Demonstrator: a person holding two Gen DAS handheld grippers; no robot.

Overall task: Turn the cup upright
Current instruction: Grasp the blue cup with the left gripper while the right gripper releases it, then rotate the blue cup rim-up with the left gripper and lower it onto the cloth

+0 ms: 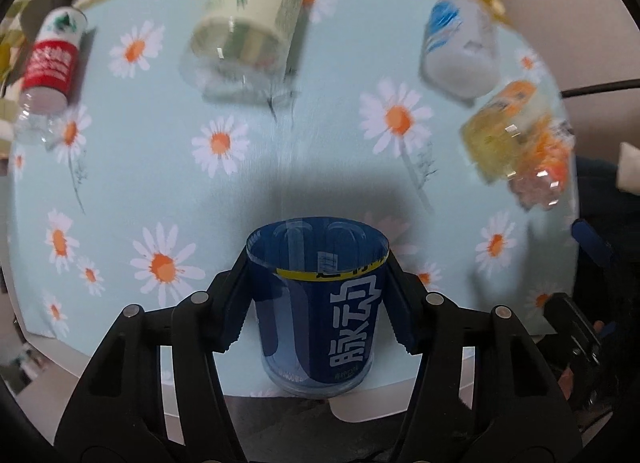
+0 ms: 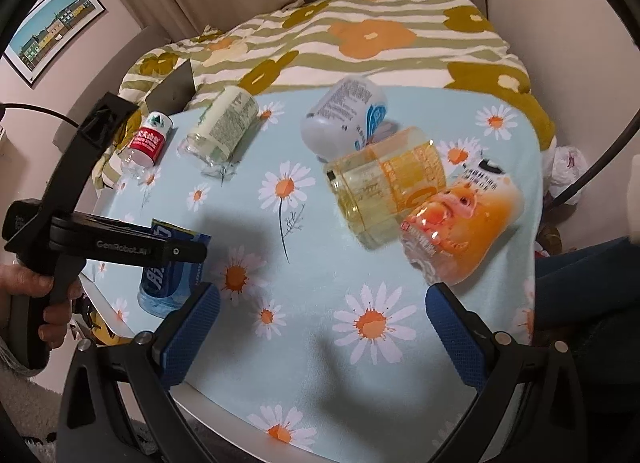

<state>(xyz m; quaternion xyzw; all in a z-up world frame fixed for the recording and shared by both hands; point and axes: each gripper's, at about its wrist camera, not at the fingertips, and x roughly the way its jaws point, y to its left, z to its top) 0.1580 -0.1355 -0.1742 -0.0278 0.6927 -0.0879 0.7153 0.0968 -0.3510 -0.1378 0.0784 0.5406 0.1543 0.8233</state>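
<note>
The left tongs [image 1: 318, 303] are clamped on the blue cup [image 1: 320, 315], which stands mouth-up at the near edge of the table [image 1: 280, 167]; the right tongs [image 2: 320, 327] hang apart, holding nothing; I judge it best to seat the base flat first, then loosen slowly so it does not tip off the edge.
</note>
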